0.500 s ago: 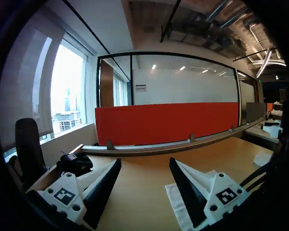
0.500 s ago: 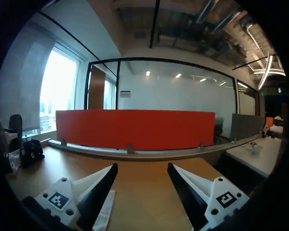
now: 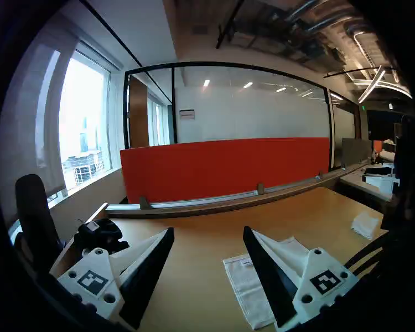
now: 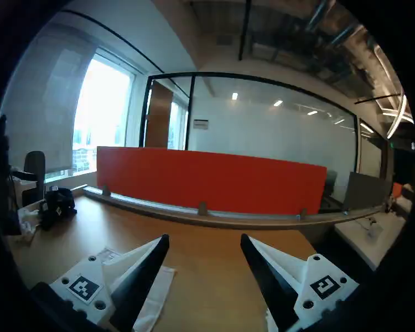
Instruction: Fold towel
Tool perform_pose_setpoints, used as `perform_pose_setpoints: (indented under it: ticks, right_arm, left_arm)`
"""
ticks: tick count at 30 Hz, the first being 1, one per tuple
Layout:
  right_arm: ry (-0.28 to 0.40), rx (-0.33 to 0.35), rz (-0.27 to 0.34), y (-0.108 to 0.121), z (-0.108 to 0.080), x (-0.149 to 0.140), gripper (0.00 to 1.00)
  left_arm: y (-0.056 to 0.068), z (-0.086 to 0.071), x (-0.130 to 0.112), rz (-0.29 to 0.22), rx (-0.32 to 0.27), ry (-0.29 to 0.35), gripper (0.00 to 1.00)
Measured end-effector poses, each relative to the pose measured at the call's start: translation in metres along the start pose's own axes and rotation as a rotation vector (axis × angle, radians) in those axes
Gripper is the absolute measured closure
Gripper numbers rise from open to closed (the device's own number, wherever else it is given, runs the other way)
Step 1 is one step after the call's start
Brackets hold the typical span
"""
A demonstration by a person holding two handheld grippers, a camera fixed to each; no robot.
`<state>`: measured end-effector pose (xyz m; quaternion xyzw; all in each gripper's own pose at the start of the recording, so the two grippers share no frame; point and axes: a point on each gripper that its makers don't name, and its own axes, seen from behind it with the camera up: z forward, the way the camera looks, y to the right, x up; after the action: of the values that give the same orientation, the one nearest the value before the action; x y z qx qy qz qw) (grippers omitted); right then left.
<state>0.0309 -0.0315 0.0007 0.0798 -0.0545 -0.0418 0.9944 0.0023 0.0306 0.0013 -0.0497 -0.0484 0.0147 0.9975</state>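
A white towel [image 3: 246, 282] lies flat on the wooden desk [image 3: 207, 249], partly behind the right finger of my left gripper [image 3: 207, 260]. That gripper is open and holds nothing, hovering above the desk just left of the towel. In the right gripper view the white towel [image 4: 157, 290] shows as a strip beside the left finger of my right gripper [image 4: 205, 265]. This gripper is open and empty too, above the desk.
An orange partition [image 3: 229, 166] runs along the desk's far edge. A black object [image 3: 99, 235] sits at the desk's left end, near a dark chair [image 3: 33, 218]. A small white cloth [image 3: 366, 224] lies at the right. A second desk [image 4: 368, 235] stands to the right.
Both views have shifted: the left gripper view now shows more of the towel and the small cloth at the right. The right gripper view has swung so the partition sits farther right. Both grippers stay open.
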Motion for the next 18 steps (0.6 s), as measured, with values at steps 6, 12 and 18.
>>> perform_pose_setpoints:
  ticks: [6, 12, 18]
  right_arm:
    - [-0.063, 0.098, -0.048, -0.017, -0.003, -0.011, 0.0]
    - [-0.141, 0.193, -0.083, -0.034, -0.007, -0.029, 0.0]
    - [-0.214, 0.279, -0.126, -0.048, -0.013, -0.052, 0.0]
  left_arm:
    - [0.02, 0.002, -0.014, 0.026, -0.083, -0.058, 0.08]
    - [0.041, 0.001, -0.031, 0.045, -0.172, -0.121, 0.08]
    - [0.051, 0.001, -0.053, 0.098, -0.222, -0.176, 0.08]
